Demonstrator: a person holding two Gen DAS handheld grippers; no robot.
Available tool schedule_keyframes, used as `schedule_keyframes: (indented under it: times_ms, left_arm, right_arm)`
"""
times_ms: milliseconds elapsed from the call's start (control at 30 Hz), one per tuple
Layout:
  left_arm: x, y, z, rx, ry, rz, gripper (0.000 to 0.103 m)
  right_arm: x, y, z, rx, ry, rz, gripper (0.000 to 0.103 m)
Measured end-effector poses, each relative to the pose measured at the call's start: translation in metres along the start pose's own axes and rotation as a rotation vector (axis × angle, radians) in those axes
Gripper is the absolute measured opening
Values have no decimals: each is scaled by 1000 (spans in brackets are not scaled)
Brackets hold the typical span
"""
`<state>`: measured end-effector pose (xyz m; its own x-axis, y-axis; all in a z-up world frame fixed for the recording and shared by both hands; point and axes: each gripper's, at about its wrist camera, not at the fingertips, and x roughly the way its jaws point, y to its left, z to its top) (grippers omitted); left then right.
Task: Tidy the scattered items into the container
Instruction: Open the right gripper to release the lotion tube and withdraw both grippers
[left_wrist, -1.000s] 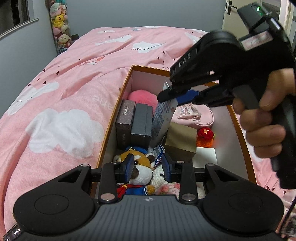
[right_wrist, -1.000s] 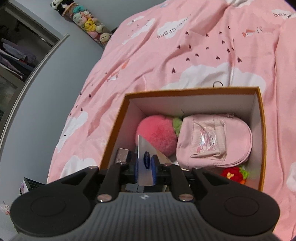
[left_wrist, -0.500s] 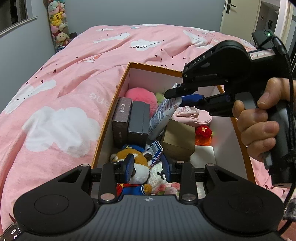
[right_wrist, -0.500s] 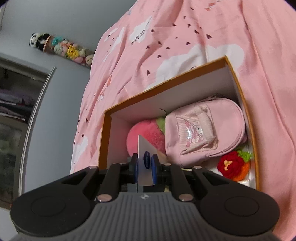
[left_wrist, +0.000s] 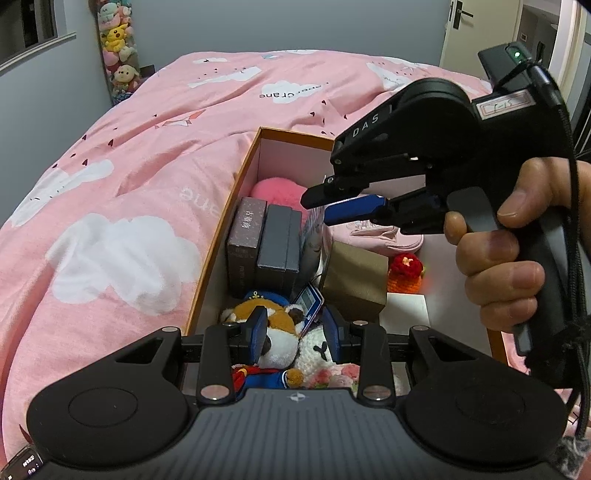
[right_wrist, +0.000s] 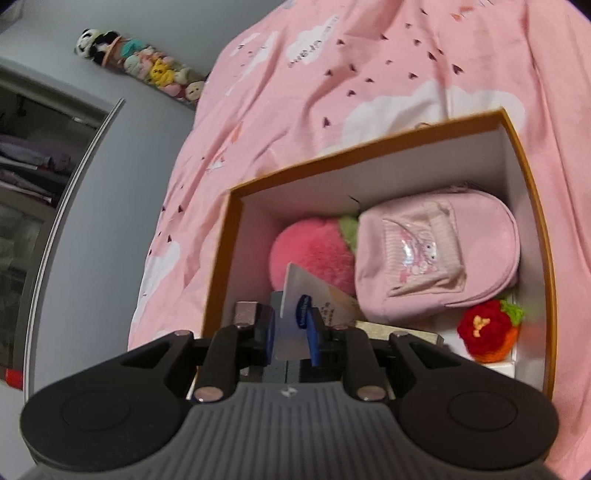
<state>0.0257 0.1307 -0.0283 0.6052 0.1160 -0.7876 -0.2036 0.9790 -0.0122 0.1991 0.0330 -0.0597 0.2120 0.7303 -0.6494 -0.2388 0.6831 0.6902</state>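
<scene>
I read "DAS" in white on the black right gripper (left_wrist: 321, 206) body, at 2 o'clock in my left view | "paper crane", upside down, on a white cloud of the pink bedspread (left_wrist: 147, 155) at 12 o'clock | tube (right_wrist: 306, 310) logo in my right view too blurred to read

Pink cloud-print bed (left_wrist: 155, 155) filling the frame, grey wall (left_wrist: 258, 26) behind, plush column (left_wrist: 116, 48) upper left, door (left_wrist: 476, 33) upper right
</scene>
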Motion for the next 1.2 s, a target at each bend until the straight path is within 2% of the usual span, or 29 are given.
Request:
schedule_keyframes:
  times_ms: [100, 167, 333, 800, 867, 900, 1067, 1200]
  left_arm:
    - [-2, -1, 0, 3, -4, 4, 38]
    - [-5, -3, -1, 6, -7, 9, 38]
    - [-13, -10, -1, 12, -23, 23, 38]
    - [-49, -36, -9, 32, -104, 31, 39]
    - [-52, -39, -13, 35, -112, 35, 43]
    - [-54, -40, -15, 38, -116, 39, 49]
    - [-56, -45, -26, 46, -117, 44, 50]
    - [-53, -49, -36, 70, -97, 49, 58]
  right_arm:
    - [-9, 5, -1, -36, -11, 2, 23]
    - [-18, 10, -3, -79, -32, -7, 28]
    - [-50, 24, -15, -268, -112, -53, 37]
    - [-125, 25, -66, -546, -256, -152, 42]
    - [-131, 23, -77, -584, -274, -167, 48]
    - [-134, 22, -83, -603, -280, -169, 48]
    - [-136, 14, -111, -671, -278, -197, 52]
    - [-134, 5, -130, -703, -263, -256, 53]
